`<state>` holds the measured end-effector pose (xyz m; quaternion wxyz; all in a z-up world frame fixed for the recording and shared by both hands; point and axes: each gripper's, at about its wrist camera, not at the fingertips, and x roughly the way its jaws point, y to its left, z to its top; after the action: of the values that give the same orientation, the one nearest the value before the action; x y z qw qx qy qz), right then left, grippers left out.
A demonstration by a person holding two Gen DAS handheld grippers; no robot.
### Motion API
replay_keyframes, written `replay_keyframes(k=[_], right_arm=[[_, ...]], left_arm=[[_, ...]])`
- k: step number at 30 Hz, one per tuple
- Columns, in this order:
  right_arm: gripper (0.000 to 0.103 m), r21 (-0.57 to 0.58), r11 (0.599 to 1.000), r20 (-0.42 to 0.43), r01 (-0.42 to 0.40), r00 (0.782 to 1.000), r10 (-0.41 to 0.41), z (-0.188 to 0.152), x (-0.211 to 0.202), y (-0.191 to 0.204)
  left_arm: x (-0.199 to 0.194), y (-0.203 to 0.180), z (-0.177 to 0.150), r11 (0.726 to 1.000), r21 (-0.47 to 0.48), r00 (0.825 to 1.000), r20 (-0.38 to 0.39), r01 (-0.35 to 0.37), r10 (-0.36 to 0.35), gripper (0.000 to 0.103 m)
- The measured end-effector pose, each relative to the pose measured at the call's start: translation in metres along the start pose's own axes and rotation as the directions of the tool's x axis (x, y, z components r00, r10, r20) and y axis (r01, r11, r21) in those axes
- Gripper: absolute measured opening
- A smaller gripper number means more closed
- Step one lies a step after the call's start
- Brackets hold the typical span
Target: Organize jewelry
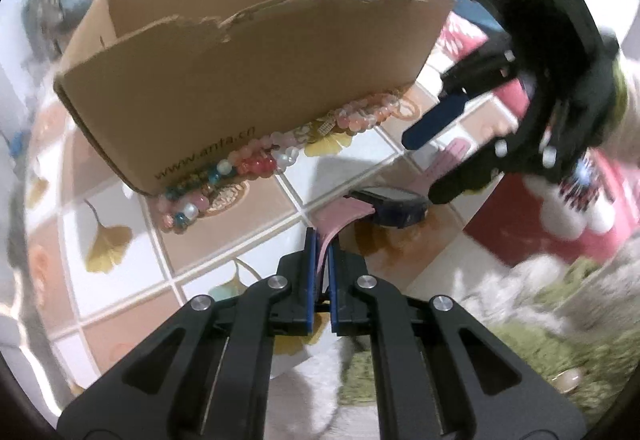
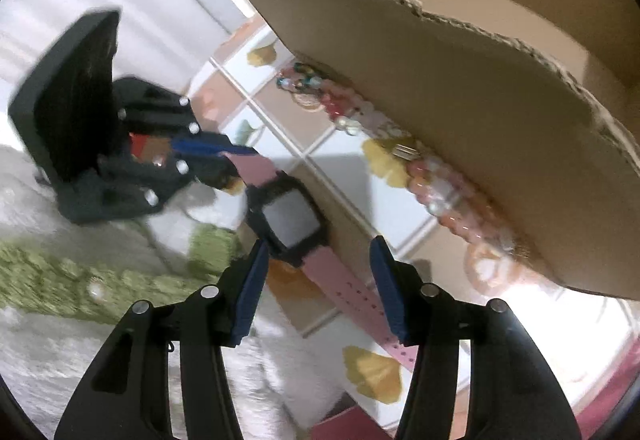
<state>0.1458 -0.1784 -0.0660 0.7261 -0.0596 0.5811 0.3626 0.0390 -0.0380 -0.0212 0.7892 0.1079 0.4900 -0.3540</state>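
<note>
— So where's the watch (image 2: 294,222)?
— Left gripper (image 1: 321,240) pinches its pink strap; it's on the tiled cloth (image 1: 224,264) near the cardboard box (image 1: 240,80).
— Right gripper (image 2: 318,280)?
— Spread, straddling the other strap, not pressing.

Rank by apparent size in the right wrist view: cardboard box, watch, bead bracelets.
1. cardboard box, largest
2. bead bracelets, a long row along the box's base
3. watch, smallest, though nearer the camera, so 2 and 3 are close
</note>
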Motion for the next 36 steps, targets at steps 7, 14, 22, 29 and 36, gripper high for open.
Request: replay_keyframes(k=[7,14,22,29,36], right_arm=[[0.048,-0.122,0.982,0.011,0.143,0.99,-0.142,-0.016,0.009,0.017],[0.007,-0.058,0.996,0.01,0.073,0.997,-0.072,-0.018,0.003,0.01],[0.006,0.246,0.934,0.092,-0.259,0.966,0.244,-0.021,-0.022,-0.039],[0.006,0.358,0.851,0.093,-0.385,0.921,0.377,-0.024,-0.014,-0.051],[0.006,0.404,0.811,0.094,-0.422,0.902,0.422,-0.028,-0.003,-0.051]], left_arm=[[0.005,0.012,0.004,0.997,-0.074,0.999,-0.022,0.026,-0.027,0.005],[0.005,0.035,0.012,0.98,-0.15,0.991,-0.025,0.129,-0.134,0.005],[0.005,0.059,0.011,0.907,-0.313,0.956,0.012,0.282,-0.293,0.005],[-0.001,0.079,0.008,0.846,-0.391,0.926,0.044,0.362,-0.376,0.007],[-0.001,0.073,-0.003,0.8,-0.438,0.894,0.022,0.411,-0.447,0.007]])
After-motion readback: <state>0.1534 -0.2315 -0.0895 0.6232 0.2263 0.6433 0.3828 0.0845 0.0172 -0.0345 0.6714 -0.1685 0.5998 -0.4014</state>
